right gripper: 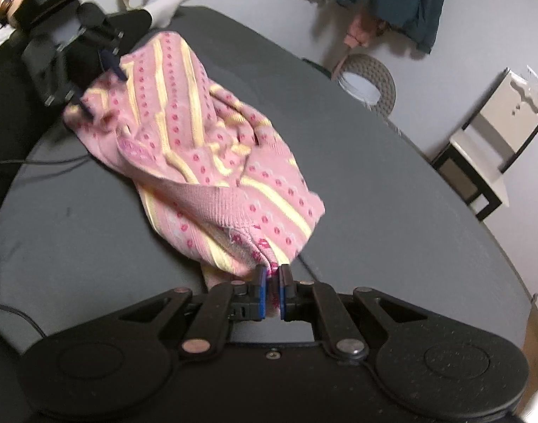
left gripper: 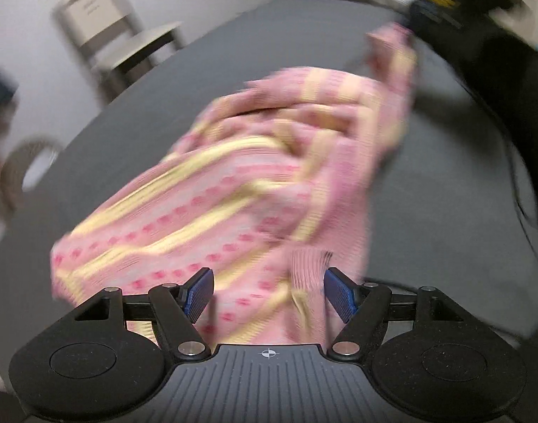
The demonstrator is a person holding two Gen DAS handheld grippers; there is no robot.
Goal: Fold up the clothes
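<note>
**Pink sweater stretched between your two hand-held grippers**

Pale walls ring the dark grey table (right gripper: pixel 392 190), and the pink sweater (right gripper: pixel 198 134) with yellow stripes lies bunched along the middle of it. Your right hand-held gripper (right gripper: pixel 273 290) has its blue pads pressed together on a ribbed edge of the sweater at the near end. Your left hand-held gripper (left gripper: pixel 268 290) has its fingers spread apart, with the sweater's fabric running between them; the left wrist view is blurred, so you cannot tell whether the pads touch the cloth. From the right wrist view, that left tool sits at the sweater's far end. Beyond the sweater, a wicker basket (right gripper: pixel 369 83) and a pale chair (right gripper: pixel 494 141) stand off the table's edge.
</note>
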